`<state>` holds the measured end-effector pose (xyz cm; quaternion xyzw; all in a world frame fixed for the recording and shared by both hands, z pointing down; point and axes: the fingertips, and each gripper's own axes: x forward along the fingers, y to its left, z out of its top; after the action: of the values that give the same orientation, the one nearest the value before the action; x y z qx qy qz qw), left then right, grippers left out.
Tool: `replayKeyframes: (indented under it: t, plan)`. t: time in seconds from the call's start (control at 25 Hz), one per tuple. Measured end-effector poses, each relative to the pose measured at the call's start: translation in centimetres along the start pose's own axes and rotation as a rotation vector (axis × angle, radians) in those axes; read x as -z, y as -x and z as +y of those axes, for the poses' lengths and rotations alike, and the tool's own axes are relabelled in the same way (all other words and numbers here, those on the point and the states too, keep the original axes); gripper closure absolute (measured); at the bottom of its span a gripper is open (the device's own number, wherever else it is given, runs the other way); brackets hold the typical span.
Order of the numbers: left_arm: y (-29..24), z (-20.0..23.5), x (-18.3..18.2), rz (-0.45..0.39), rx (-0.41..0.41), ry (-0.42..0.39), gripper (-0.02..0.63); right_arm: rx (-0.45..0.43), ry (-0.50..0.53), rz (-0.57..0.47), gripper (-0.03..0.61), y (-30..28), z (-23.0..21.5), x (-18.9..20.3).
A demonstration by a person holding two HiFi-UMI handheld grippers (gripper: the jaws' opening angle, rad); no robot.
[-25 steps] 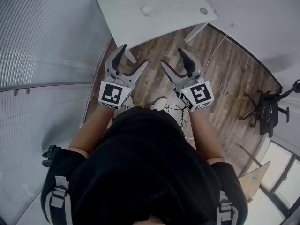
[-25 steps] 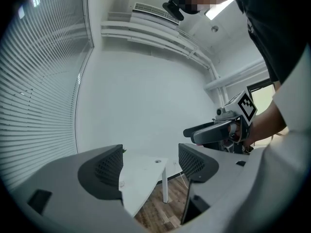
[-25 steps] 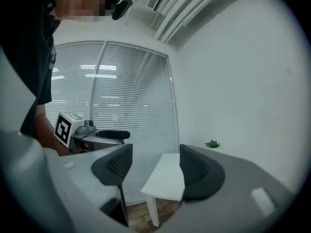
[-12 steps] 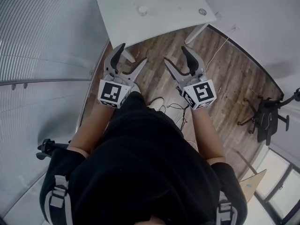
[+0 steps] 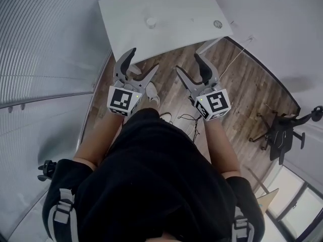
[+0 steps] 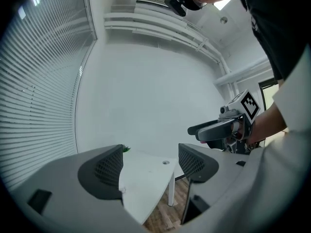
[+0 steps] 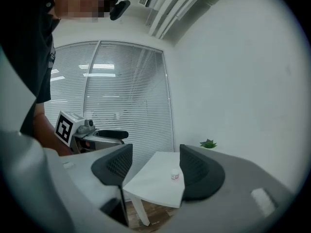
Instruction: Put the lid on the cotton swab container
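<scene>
A small white cotton swab container (image 5: 150, 22) stands on the white table (image 5: 171, 34), and its round lid (image 5: 218, 24) lies apart from it near the table's right corner. Both grippers hang in the air over the wooden floor, short of the table. My left gripper (image 5: 144, 59) is open and empty, and so is my right gripper (image 5: 187, 62). In the right gripper view the container (image 7: 175, 176) shows between the spread jaws, far off. The lid (image 6: 166, 162) appears as a small disc on the table (image 6: 146, 188) in the left gripper view.
A wall of blinds (image 5: 45, 59) runs along the left. A black office chair (image 5: 282, 135) stands at the right on the wood floor. A loose cable (image 5: 187, 118) lies by the person's feet. A small green plant (image 7: 209, 143) sits past the table.
The table has drawn nearer in the head view as the person steps toward it. Both grippers keep the same open pose.
</scene>
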<state>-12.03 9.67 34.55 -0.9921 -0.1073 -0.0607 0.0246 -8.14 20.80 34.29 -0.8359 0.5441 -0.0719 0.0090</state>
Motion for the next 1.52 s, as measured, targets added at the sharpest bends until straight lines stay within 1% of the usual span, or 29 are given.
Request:
replayKeyframes:
  t: [0.12,0.36,0.48,0.68,0.88,1.04,1.16,1.24,1.4,1.52]
  plan:
    - [-2.7,2.2,-0.2,-0.006,0.008,0.002,0.273,-0.006,0.007,0.022,0.264,-3.0,-2.0,-0.4]
    - [-7.2,7.2,0.1,0.002,0.026,0.010,0.273,-0.008,0.035,0.046,0.264,-9.3,-5.2,-2.4]
    - [-9.4,9.6,0.2,0.005,0.033,0.020,0.273,-0.002,0.030,0.049,0.264,-12.1,-6.8,-3.1]
    - [-11.6,12.0,0.7,0.016,0.058,0.038,0.273,-0.014,0.051,0.066,0.264,-15.4,-8.1,-3.6]
    - [-13.7,13.8,0.7,0.024,0.032,0.041,0.273,-0.045,0.067,0.083,0.265,-18.1,-10.6,-4.1]
    - [-15.2,15.4,1.5,0.047,-0.018,0.054,0.273,-0.102,0.066,0.091,0.265,-21.0,-13.1,-3.9]
    - [-16.2,16.1,2.6,0.069,-0.073,0.069,0.273,-0.171,0.071,0.102,0.265,-23.3,-14.5,-3.3]
    - [-16.8,16.6,3.4,0.087,-0.131,0.080,0.273,-0.244,0.068,0.113,0.265,-25.1,-15.2,-2.8]
    - [-18.2,17.6,5.3,0.134,-0.287,0.111,0.273,-0.413,0.066,0.165,0.265,-28.4,-16.2,-1.2]
    - [-19.3,17.8,7.4,0.168,-0.356,0.122,0.273,-0.500,0.067,0.202,0.265,-30.4,-16.9,0.3]
